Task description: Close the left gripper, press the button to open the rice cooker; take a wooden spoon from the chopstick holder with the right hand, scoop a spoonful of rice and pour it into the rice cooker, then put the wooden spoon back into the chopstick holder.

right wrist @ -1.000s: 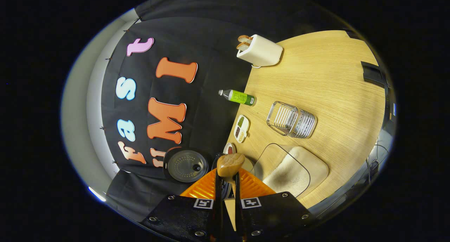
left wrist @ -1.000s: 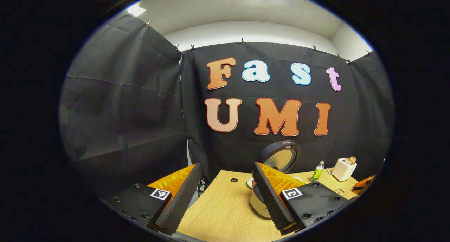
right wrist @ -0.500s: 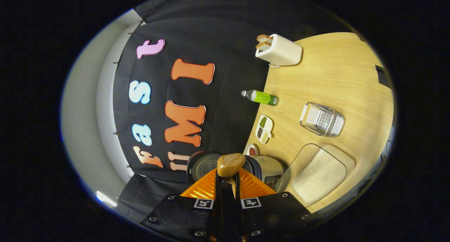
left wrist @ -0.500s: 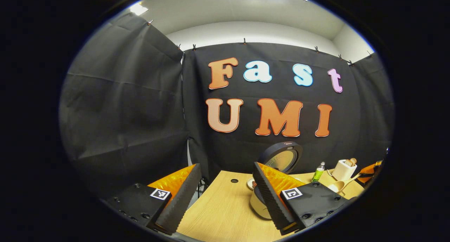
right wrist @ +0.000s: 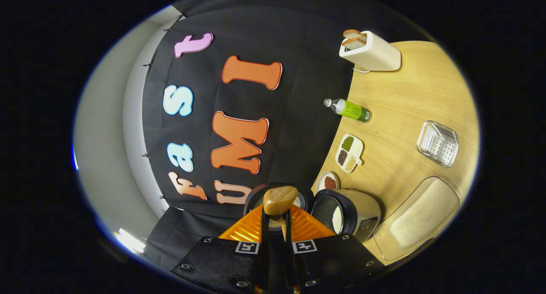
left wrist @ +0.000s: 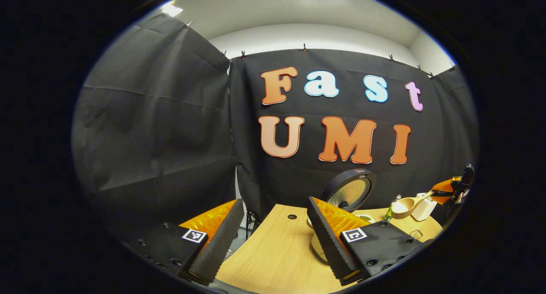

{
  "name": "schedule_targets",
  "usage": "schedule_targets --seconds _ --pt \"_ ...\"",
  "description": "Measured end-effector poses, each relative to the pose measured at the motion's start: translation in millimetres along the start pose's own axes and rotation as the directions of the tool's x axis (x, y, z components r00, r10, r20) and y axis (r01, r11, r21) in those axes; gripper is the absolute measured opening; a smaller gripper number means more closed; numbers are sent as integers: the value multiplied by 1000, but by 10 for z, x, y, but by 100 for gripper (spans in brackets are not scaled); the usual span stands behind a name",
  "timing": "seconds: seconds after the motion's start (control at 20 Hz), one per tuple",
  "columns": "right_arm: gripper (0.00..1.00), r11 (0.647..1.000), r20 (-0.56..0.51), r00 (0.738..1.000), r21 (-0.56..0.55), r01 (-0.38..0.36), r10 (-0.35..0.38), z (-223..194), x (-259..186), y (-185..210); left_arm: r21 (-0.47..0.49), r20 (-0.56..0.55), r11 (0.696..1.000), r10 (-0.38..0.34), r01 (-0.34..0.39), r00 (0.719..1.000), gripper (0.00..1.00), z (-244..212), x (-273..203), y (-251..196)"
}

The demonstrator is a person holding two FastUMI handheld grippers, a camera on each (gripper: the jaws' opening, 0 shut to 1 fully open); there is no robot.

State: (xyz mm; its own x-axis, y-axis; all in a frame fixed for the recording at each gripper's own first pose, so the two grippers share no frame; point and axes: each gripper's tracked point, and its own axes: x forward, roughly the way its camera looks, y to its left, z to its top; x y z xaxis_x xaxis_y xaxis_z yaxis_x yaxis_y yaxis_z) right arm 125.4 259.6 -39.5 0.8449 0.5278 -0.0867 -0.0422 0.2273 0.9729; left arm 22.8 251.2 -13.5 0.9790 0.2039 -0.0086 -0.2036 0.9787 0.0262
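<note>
Spoon (right wrist: pixel 280 199) clamped in my right gripper (right wrist: pixel 275 225), handle along the fingers, bowl pointing forward, just beside the open cooker (right wrist: pixel 349 211) with white rice inside. From my left gripper (left wrist: pixel 273 238), fingers apart and empty above the counter (left wrist: pixel 277 260), the spoon's long axis lies roughly level. No writing legible.

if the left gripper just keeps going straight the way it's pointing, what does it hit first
Probably the booth's black cloth wall. The left gripper is open and aims above the table's far edge; the rice cooker's raised lid sits just right of that line, though depth is unclear.
</note>
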Motion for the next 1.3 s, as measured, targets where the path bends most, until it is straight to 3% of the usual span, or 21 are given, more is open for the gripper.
schedule_targets --seconds 0.2,0.6,0.8,1.3 --pt "14 999 -5 1000 -27 20 -20 -19 266 60 -25 -1 1000 9 -9 1000 97 2 -1 69" --pt "14 993 -20 998 -105 55 -57 -26 638 39 14 5 999 38 -38 999 98 73 116 10" --pt "14 981 -32 996 -175 80 -87 16 806 48 -14 16 1000 15 -15 1000 98 183 155 -241" --pt "14 951 -66 992 -298 84 -108 -69 986 58 18 13 1000 -26 26 1000 98 173 169 -544"
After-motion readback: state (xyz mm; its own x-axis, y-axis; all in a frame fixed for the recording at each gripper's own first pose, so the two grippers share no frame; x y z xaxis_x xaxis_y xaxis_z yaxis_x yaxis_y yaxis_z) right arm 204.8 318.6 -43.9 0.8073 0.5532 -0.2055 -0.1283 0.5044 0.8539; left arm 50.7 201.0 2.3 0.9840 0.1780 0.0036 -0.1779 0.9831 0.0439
